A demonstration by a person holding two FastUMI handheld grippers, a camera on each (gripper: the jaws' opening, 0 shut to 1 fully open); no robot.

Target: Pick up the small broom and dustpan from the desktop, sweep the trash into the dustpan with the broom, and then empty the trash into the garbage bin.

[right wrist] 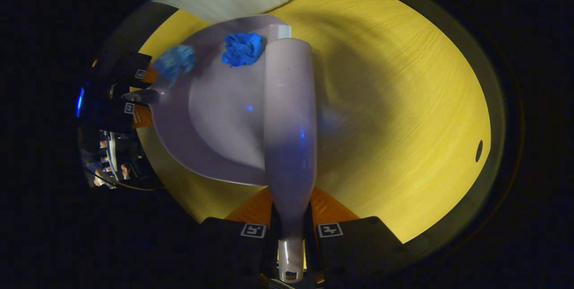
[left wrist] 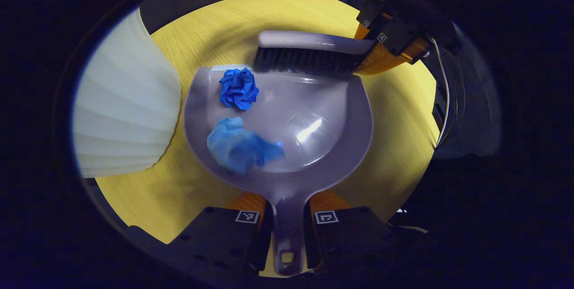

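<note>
On the yellow desktop [left wrist: 394, 136] I've got the dustpan [left wrist: 309, 114] flat, my left gripper [left wrist: 287, 230] clamped on its handle, both fingers pressing. Two bits of trash sit inside the pan: dark blue crumpled paper [left wrist: 239, 88] near the lip, pale blue wad [left wrist: 240, 145] closer to the handle side. My right gripper [right wrist: 290, 235] is closed on the broom [right wrist: 289, 123] handle; bristles [left wrist: 305, 62] rest at the pan's front edge. White ribbed garbage bin [left wrist: 125, 101] stands just beside the pan's left rim; I can't tell if it's touching.
</note>
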